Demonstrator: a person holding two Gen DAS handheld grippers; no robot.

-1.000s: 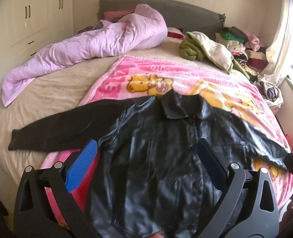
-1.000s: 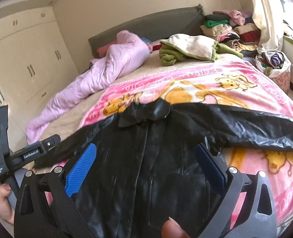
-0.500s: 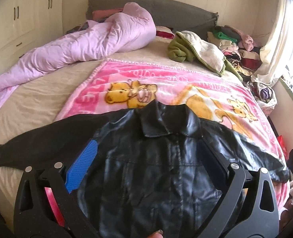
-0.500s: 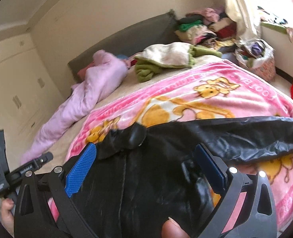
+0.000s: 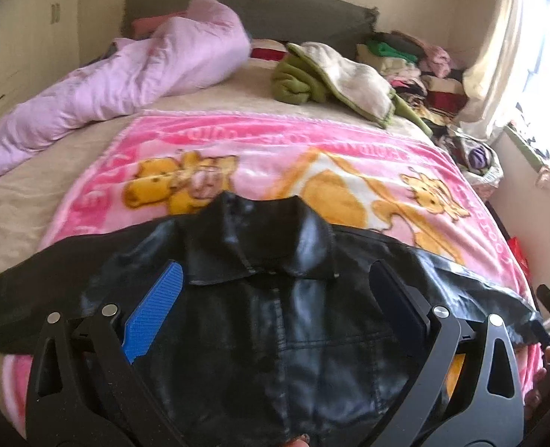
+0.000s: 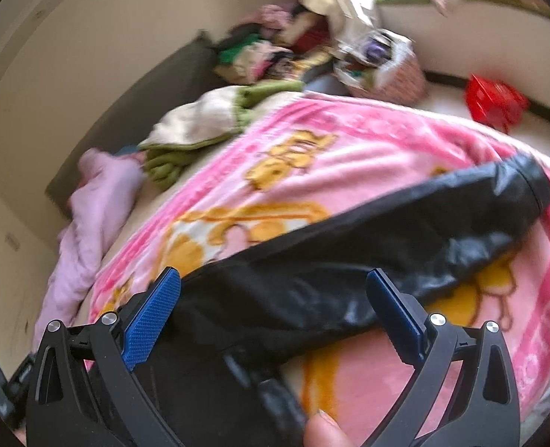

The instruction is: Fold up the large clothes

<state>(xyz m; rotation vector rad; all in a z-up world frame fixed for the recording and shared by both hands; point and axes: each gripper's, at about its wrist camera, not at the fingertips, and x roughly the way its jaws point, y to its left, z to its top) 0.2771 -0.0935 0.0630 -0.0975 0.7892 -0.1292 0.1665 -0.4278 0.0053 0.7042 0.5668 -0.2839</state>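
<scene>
Both grippers have swung since a moment ago, the left one now squarely over the collar and the right one turned toward the far sleeve. Spread front-up on the pink cartoon blanket (image 5: 349,145) lies the black leather jacket (image 5: 275,316), sleeves stretched out to either side (the right-hand view is smeared). Over it hang the left gripper (image 5: 273,285) and right gripper (image 6: 275,290), fingers splayed wide, gripping nothing.
</scene>
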